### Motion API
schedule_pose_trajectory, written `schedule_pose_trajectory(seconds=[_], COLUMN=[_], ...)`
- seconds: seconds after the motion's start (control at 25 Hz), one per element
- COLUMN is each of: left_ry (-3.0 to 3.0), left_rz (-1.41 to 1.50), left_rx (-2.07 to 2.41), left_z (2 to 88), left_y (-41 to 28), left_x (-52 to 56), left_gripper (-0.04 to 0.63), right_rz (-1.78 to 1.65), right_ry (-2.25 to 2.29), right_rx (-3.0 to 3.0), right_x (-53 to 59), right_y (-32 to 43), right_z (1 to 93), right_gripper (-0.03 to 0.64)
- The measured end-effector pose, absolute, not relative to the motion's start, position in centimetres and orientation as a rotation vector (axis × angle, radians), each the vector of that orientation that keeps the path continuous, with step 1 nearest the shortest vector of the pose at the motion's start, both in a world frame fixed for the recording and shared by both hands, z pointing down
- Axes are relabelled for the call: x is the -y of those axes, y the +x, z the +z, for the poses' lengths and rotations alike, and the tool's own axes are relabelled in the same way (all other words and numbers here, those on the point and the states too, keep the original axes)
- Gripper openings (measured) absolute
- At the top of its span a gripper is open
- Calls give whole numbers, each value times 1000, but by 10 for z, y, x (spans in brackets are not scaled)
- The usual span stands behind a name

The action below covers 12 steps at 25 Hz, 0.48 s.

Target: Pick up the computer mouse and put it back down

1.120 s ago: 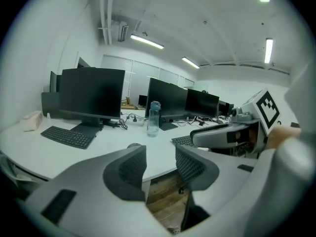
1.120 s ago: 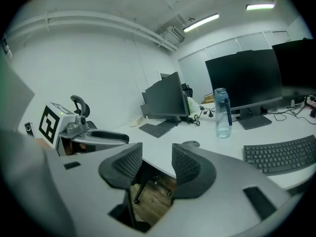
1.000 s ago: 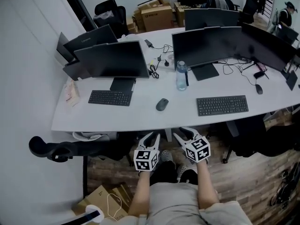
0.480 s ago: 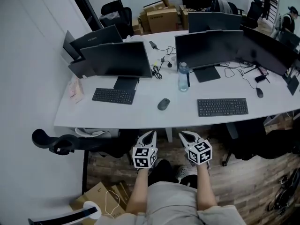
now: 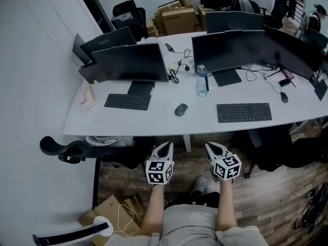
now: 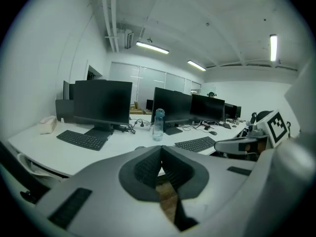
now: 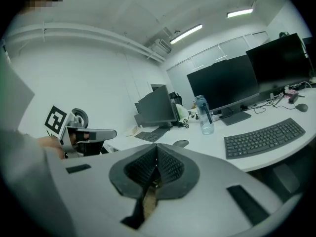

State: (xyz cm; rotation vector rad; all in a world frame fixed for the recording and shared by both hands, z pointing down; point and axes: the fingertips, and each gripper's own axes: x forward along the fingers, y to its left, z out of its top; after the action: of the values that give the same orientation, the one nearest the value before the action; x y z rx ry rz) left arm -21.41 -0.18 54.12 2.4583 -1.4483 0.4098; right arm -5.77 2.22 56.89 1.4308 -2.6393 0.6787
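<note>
White desk (image 5: 154, 122) fills the head view. The computer mouse (image 5: 181, 109) lies flat on it between the left keyboard (image 5: 127, 101) and the right keyboard (image 5: 244, 112), near the water bottle (image 5: 201, 80). I see the left gripper (image 5: 165, 148) and the right gripper (image 5: 212, 149) side by side short of the desk edge, over the wooden floor (image 5: 128, 178), well apart from the mouse and pointing toward it. I judge this fits either a mouse waiting to be lifted or one already set back down.

Left gripper view: the jaws are pressed together with nothing between them, tilted slightly downward.

Right gripper view: the jaws are likewise closed and empty. The mouse (image 7: 181, 143) rests on the desk beyond them.
</note>
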Motion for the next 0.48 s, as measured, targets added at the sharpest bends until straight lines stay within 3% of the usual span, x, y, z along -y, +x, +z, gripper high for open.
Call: schedule_pose_trajectory(seconds=[0.48], left_ry=[2424], left_rz=[322], left_rx=[1518], left_z=[546], left_y=[-251], left_x=[-72], left_gripper=[22], right_rz=[563], right_ry=[1559], right_rx=[2510], right_x=[-96], right_y=[-62], right_z=[582], right_gripper=[6])
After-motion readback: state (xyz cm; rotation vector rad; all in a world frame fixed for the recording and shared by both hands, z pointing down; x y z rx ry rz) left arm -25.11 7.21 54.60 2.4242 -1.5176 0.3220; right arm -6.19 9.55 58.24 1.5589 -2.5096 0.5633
